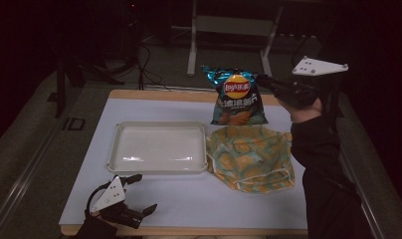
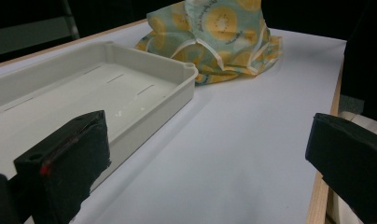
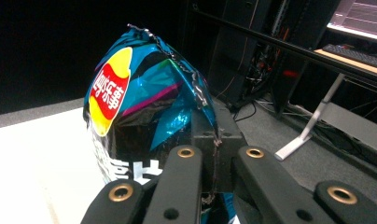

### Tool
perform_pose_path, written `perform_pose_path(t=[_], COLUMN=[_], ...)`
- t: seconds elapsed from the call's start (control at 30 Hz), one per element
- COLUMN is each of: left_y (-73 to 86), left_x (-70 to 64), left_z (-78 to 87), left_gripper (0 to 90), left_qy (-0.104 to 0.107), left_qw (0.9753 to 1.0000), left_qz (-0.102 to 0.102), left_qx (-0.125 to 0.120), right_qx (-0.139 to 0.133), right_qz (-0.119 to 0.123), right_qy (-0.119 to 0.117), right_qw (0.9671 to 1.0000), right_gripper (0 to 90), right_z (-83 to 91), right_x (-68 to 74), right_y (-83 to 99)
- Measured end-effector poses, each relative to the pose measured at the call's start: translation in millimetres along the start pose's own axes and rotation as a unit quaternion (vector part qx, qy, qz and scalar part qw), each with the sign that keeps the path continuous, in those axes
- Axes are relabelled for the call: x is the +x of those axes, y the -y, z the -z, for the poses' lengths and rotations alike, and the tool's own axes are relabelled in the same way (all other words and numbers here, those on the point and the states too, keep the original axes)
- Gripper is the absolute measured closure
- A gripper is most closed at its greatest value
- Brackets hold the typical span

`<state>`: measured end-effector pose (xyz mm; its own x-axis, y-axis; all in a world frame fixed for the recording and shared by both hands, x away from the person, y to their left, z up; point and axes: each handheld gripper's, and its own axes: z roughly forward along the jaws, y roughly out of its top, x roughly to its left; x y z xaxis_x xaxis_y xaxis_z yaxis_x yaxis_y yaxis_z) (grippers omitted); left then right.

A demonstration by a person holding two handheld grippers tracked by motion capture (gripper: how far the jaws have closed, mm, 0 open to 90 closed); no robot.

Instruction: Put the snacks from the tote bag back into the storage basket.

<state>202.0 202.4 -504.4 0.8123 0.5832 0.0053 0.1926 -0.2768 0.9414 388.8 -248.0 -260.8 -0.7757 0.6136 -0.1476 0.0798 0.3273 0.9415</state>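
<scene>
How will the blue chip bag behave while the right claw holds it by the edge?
The chip bag looks puffed, so it is probably light for its size. Its foil looks glossy and crinkled, so it may slip or swing from the right claw pinching its seam. The contents are likely fragile if squeezed.

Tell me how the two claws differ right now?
The right claw is raised above the table's far edge, shut on the side of the chip bag, which hangs upright. The left claw sits low near the table's near edge, jaws spread wide and empty, beside the white tray. The right claw reaches sideways toward the bag; the left claw points across the table. Both have black jaws and a grey three-cornered plate on top.
</scene>
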Motion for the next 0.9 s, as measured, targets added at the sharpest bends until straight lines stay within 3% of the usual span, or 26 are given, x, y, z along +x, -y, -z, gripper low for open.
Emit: perform_pose_path(t=[0.47,0.73,0.9], left_y=[-0.2,0.0,0.7], left_x=[-0.1,-0.7,-0.8], left_z=[1.2,1.4,0.2], left_gripper=[0.3,0.3,0.3], left_qy=[0.000,0.000,-0.009], left_qw=[1.0000,1.0000,0.9999], left_qz=[0.000,-0.002,-0.007], left_qx=[-0.003,-0.003,0.011], right_qx=[0.009,0.005,-0.002], right_qz=[0.011,0.004,-0.006], right_qy=[-0.023,-0.038,-0.047], right_qw=[0.9996,0.9993,0.9989], right_gripper=[90.0,90.0,90.0], right_z=[-39.0,-60.7,-74.3], right_x=[30.6,49.3,62.8], right_y=[-10.6,-8.5,-9.9])
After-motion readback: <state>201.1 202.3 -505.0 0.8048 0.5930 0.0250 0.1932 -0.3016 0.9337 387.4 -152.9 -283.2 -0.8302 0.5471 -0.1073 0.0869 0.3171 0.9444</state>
